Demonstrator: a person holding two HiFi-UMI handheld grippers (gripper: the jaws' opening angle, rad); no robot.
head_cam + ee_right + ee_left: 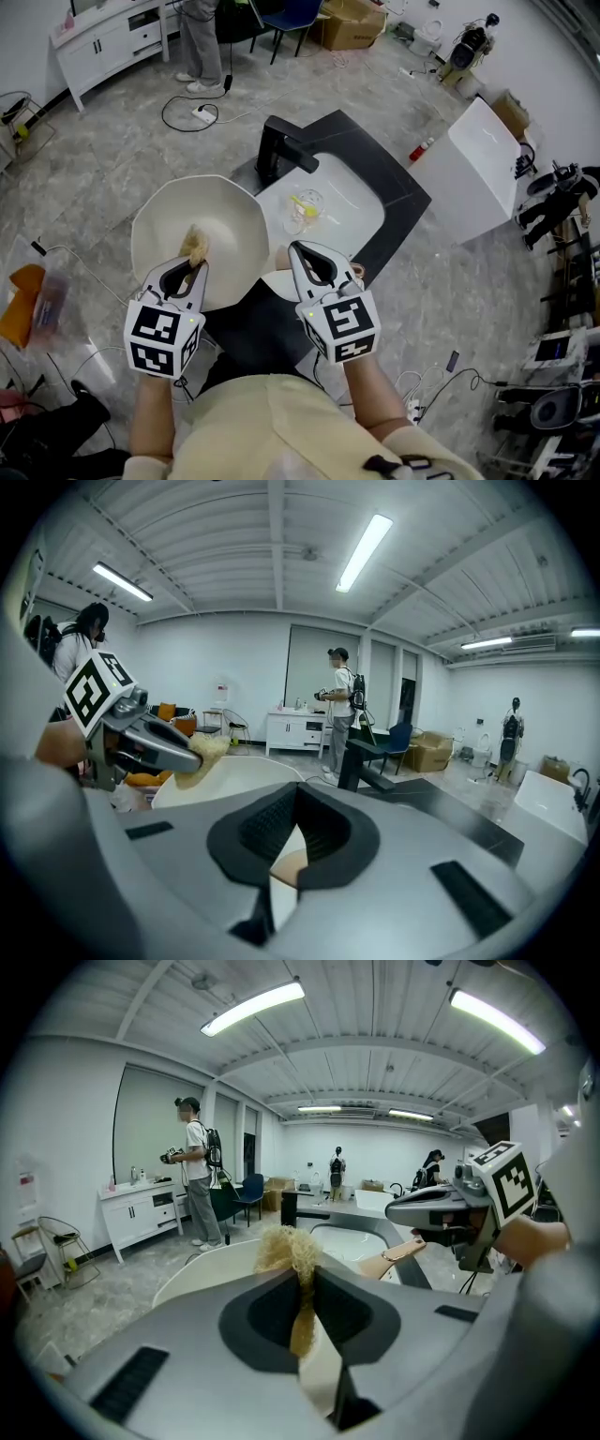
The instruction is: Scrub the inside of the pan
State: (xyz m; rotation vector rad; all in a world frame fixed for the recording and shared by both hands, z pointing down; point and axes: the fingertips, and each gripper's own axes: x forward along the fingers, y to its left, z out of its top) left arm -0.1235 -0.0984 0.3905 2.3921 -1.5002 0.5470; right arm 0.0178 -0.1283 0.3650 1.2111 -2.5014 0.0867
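Observation:
A cream-white pan (pixel 225 220) is held up in front of me, beside the sink. My left gripper (pixel 193 264) is shut on a tan fibrous scrubber (pixel 197 246), which lies against the pan's inner wall near its rim. The left gripper view shows the scrubber (pixel 286 1246) pinched between the jaws of the left gripper (pixel 302 1277), with the pan (pixel 202 1274) beyond. My right gripper (pixel 296 249) is shut on the pan's wooden handle (pixel 401 1254). In the right gripper view the handle (pixel 289 864) sits between the jaws of the right gripper (pixel 296 810); the pan (pixel 234 778) and the left gripper (pixel 187 752) show at left.
A white sink (pixel 352 202) in a black counter (pixel 412 202) lies just beyond the pan, with a black faucet (pixel 281 150) and a clear yellowish item (pixel 306 208) in the basin. A white table (pixel 478 164) stands at right; cables cross the floor. A person (pixel 202 42) stands far back.

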